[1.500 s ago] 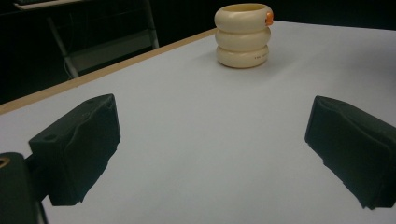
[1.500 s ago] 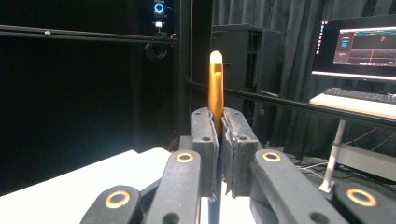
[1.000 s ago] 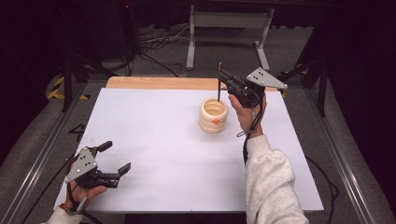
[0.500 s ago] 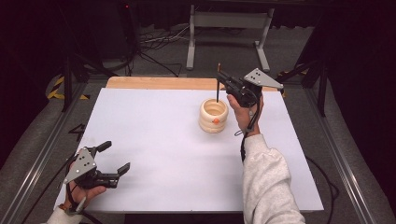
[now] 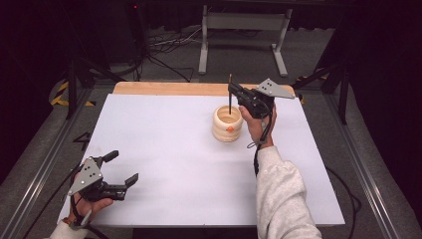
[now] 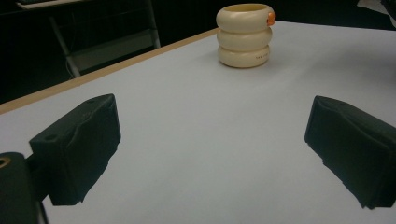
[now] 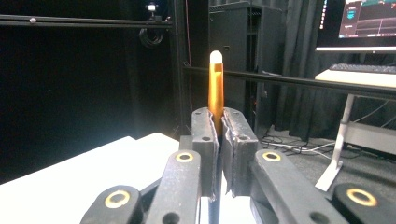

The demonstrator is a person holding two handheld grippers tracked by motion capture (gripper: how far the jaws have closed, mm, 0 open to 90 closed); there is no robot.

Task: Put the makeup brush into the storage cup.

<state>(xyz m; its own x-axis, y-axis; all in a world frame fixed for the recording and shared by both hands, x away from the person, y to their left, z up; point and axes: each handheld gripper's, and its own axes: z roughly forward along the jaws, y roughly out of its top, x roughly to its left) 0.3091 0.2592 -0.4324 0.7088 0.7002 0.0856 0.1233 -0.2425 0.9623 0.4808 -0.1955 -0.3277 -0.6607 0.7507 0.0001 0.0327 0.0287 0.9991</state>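
Holding as before, right gripper (image 5: 234, 92) keeps pen (image 7: 215, 83) above holder (image 5: 228, 123).

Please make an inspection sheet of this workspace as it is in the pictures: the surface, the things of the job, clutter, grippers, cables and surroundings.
Surface: white table top with a wooden strip along the far edge, bare apart from the holder.
Job's things: cream ribbed holder with a small orange spot near its rim; pencil, upright, its lower end over the holder's opening.
Clutter: nothing seen.
Grippers: right gripper shut on the pencil, above the holder; left gripper open, at the near left corner.
Cables: a cable hangs from the right gripper along the sleeve; more lie on the floor behind the table.
Surroundings: dark room, metal stand behind the table, monitor at the right.
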